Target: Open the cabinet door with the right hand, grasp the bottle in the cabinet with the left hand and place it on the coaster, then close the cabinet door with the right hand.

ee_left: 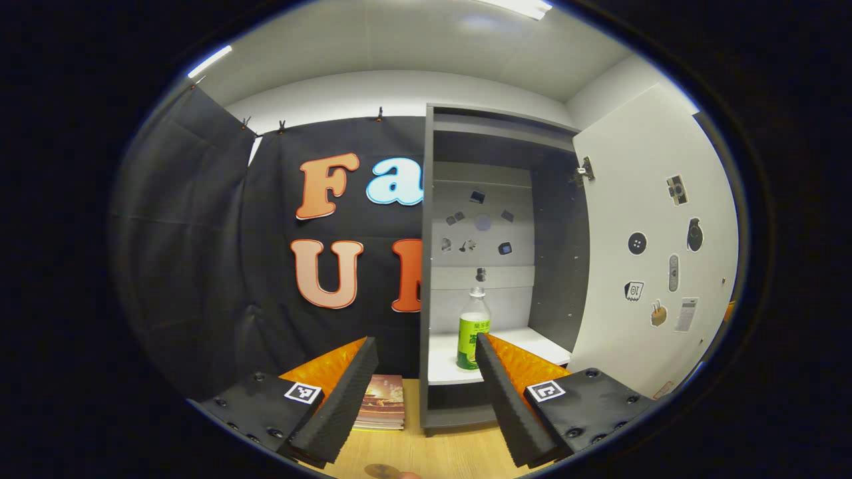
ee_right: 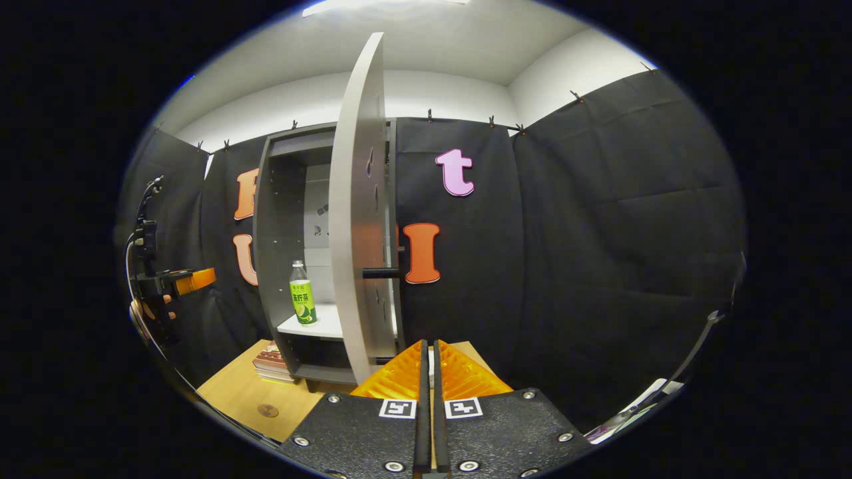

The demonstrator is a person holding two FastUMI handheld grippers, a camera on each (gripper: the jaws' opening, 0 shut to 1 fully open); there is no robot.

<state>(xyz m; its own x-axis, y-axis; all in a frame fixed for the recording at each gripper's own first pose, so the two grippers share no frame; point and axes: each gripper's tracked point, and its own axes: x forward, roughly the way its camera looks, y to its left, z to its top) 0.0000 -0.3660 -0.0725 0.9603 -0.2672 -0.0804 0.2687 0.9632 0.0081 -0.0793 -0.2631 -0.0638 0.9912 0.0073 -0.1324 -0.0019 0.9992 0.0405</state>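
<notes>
Ceiling strip lights [ee_left: 516, 6] above the cabinet [ee_left: 496, 266] give bright, even light; a second strip [ee_left: 209, 61] glows up and left of it. Cabinet interior dimmer, upper shelf in shadow, back panel pale. Open door [ee_left: 655, 246] evenly lit, mild glare on the ceiling above the cabinet. Fisheye bends the door edge [ee_right: 356, 206] into a bow. Both views sharp around the cabinet, softening and darkening toward the rim

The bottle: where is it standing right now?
The bottle stands upright on the white shelf inside the open cabinet, ahead of the open left gripper in the left gripper view, with the door swung aside.
</notes>
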